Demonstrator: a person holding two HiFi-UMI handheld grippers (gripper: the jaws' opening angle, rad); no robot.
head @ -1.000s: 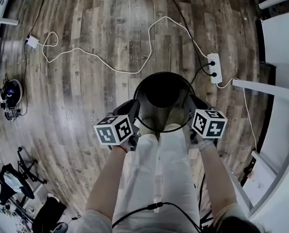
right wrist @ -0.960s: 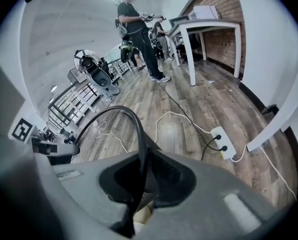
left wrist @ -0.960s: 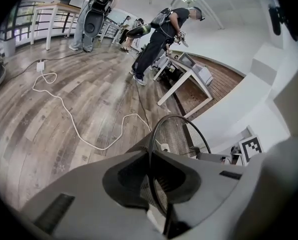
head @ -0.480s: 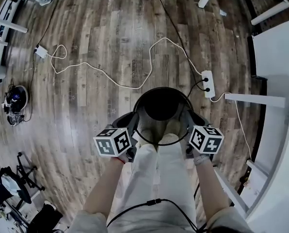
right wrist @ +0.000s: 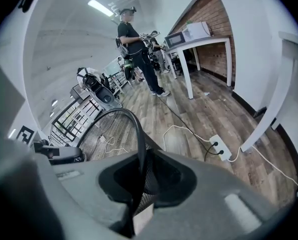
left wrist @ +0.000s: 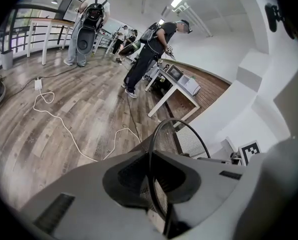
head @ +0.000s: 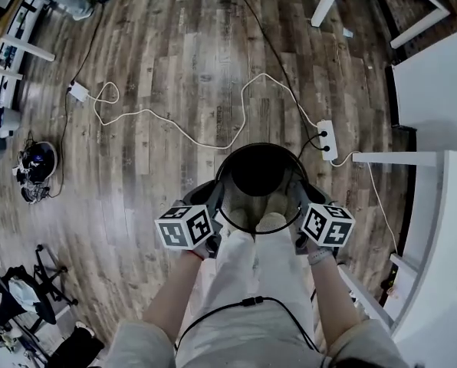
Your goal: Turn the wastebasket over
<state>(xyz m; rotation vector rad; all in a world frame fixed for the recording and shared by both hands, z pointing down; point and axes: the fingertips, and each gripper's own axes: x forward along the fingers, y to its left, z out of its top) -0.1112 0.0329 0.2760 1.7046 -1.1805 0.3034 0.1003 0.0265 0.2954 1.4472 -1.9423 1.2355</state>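
A round, black wire-mesh wastebasket is being held mouth-up over the worn wood-plank floor. The left gripper and right gripper are each clamping their jaws on its thin rim, on opposite sides. A white cable is snaking to a power strip near a white tabletop.

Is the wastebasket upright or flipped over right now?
Upright: the wastebasket shows its open rim and dark inside to the head view looking down from above.

Wood-plank floor with a white cable running to a power strip; white table at right
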